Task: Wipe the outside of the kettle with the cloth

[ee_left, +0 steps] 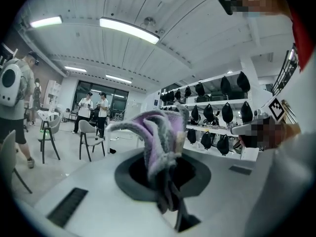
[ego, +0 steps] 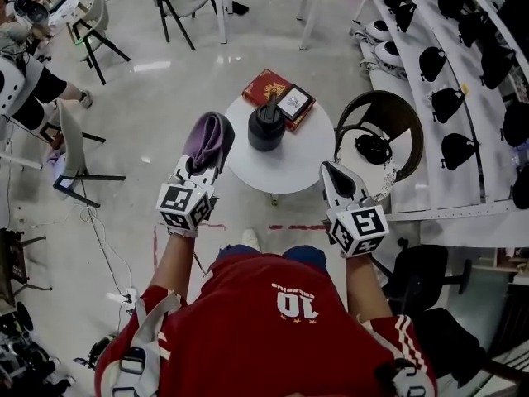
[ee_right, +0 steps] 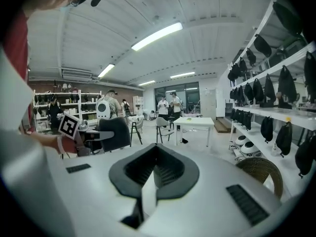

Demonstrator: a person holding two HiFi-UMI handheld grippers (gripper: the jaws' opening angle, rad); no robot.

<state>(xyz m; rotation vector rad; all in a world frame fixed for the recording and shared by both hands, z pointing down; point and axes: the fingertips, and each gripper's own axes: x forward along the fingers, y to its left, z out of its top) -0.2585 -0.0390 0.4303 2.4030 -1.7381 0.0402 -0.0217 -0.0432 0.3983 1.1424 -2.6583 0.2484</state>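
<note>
Left gripper [ego: 202,164], jaws clamped on the bunched purple cloth [ego: 208,139], and right gripper [ego: 331,172], jaws pressed together on nothing, with the black kettle [ego: 266,126] standing ahead of and between them on the round table [ego: 302,168], touched by neither.

The cloth [ego: 207,139] is showing lilac with grey folds. The kettle [ego: 266,125] is gleaming black against the white round tabletop [ego: 289,170]. At the tabletop's far edge a book [ego: 258,87] is showing red with gold ornament. The left gripper [ego: 201,165] and right gripper [ego: 331,172] are showing white bodies, dark grey pads and black-and-white square patterns. The person's shirt [ego: 248,329] is showing red with white numerals.
</note>
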